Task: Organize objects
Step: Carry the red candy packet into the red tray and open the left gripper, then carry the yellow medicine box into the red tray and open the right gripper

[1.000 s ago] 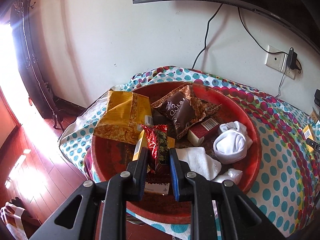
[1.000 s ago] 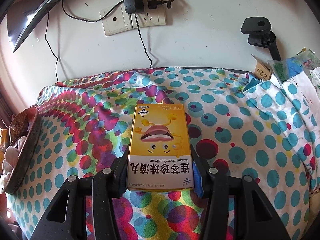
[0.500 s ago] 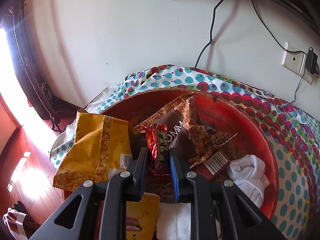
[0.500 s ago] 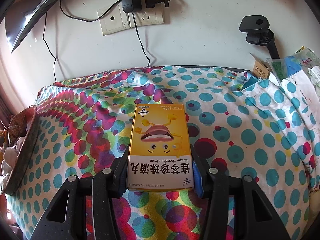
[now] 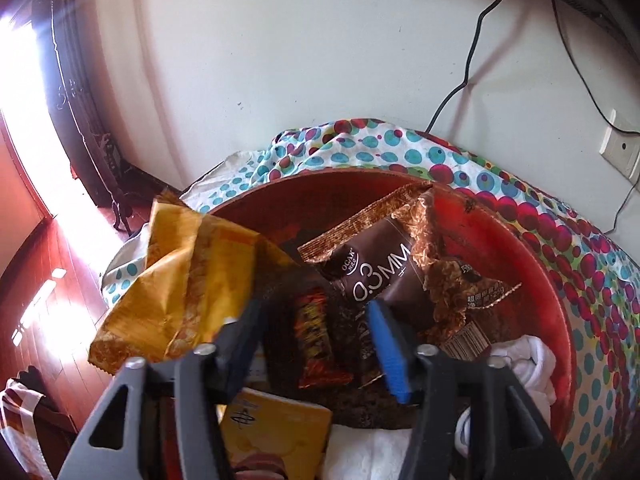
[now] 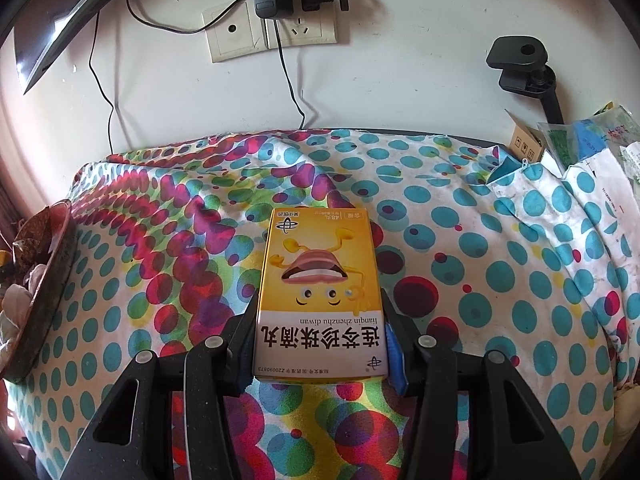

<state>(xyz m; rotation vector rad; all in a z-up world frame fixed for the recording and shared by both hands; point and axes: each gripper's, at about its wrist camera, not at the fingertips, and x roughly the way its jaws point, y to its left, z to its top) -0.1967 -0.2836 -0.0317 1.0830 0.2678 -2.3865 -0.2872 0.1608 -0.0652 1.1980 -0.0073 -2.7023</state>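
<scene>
Left wrist view first: the left gripper (image 5: 316, 340) is over the red basin (image 5: 516, 248), and its jaws have just been opening, now spread wide. The little red snack packet (image 5: 316, 340) sits between the pads with a clear gap on both sides, blurry, so I can't tell if it's resting on the pile yet. At about 9 o'clock from it there's a crumpled yellow bag (image 5: 184, 280) hanging over the basin rim, at 1 o'clock a brown 0.3MM wrapper (image 5: 380, 272), and at 4 o'clock a white sock (image 5: 528, 368). A yellow box (image 5: 276, 436) lies at 6 o'clock, under the fingers. The basin sits on the polka-dot cloth (image 5: 592, 264)

Right wrist view: the right gripper (image 6: 320, 344) is pinching a yellow medicine box (image 6: 320, 280) by its two long sides, box pointing away to 12 o'clock, above the dotted cloth. Basin edge peeks in at 9 o'clock, wall sockets (image 6: 272, 28) with a charger at 12, black clamp mount (image 6: 524, 68) at 2
</scene>
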